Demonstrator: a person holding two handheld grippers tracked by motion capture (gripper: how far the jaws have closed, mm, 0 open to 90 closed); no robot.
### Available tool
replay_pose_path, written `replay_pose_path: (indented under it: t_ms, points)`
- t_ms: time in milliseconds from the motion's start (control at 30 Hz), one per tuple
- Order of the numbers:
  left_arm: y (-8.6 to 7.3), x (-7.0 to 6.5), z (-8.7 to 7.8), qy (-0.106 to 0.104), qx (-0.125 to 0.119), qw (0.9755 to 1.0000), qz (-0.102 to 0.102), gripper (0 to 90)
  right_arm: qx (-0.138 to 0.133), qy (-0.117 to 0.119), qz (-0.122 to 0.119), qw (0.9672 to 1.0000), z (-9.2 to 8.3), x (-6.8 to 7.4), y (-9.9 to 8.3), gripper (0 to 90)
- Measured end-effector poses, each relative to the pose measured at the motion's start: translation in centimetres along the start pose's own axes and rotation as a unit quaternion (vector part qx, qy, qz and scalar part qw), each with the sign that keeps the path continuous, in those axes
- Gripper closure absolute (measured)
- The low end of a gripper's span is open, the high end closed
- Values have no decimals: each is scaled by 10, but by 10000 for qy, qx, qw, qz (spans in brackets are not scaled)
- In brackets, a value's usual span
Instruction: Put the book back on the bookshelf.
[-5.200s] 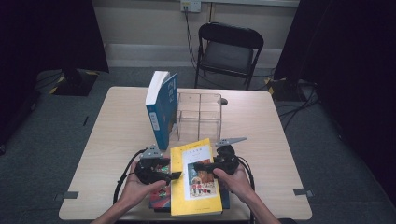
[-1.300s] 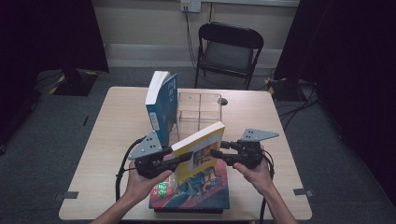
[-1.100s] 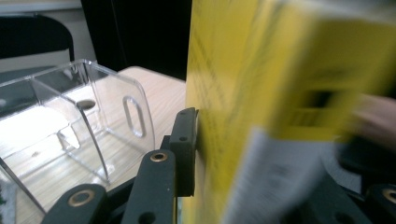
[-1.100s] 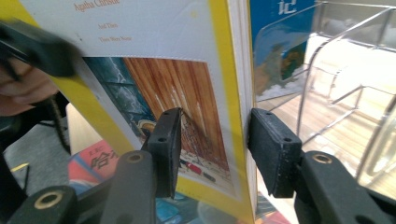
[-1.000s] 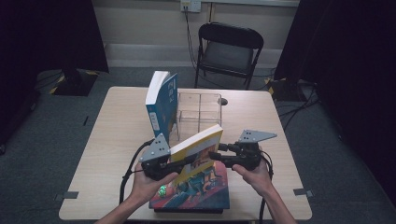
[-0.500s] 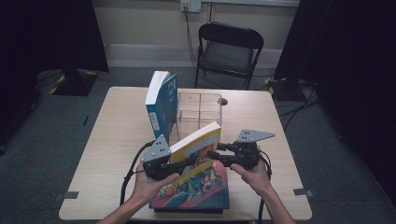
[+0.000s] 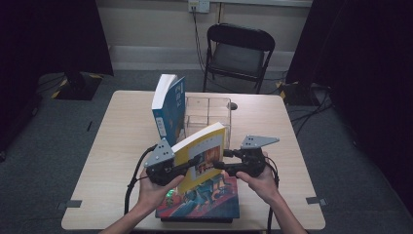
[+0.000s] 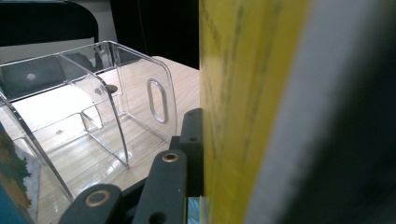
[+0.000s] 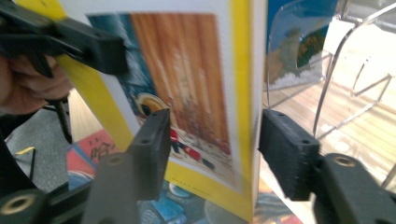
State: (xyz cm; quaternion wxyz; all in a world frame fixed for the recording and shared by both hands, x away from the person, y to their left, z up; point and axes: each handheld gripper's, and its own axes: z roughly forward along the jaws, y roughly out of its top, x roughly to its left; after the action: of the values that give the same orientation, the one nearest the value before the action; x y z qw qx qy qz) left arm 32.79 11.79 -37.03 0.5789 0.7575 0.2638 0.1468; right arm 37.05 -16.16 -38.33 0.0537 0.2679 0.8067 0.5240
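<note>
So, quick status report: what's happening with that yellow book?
Left gripper shut on yellow book, tilted up. Right gripper open around its edge. Clear organizer just behind.

Three books, one clear plastic organizer, one folding chair, two handheld grippers

Yellow book, thin, pic on cover, lifted & tilted, above big flat book, near table's front edge

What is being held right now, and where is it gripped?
The yellow book, tilted up on edge. The left claw is shut on its left side; the right claw's jaws straddle its right edge with a gap, having just opened.
</note>
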Motion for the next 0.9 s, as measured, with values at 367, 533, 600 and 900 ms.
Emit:
replay_pose_path:
  t_ms: [367, 533, 600, 900]
  points:
    - [0, -1, 0, 26, 11, 10000, 88, 756, 96, -462, 251, 9986, -17, -18, -18, 367]
    - [-1, 6, -4, 170, 0, 9998, -142, 755, 306, -535, 246, 9978, -25, -21, -37, 349]
    - [-2, 10, -7, 224, -15, 9994, -258, 756, 302, -619, 302, 9972, -28, -24, -41, 341]
    - [-2, 38, -21, 567, 45, 9971, -507, 755, 648, -1069, 472, 9910, -36, -39, -70, 342]
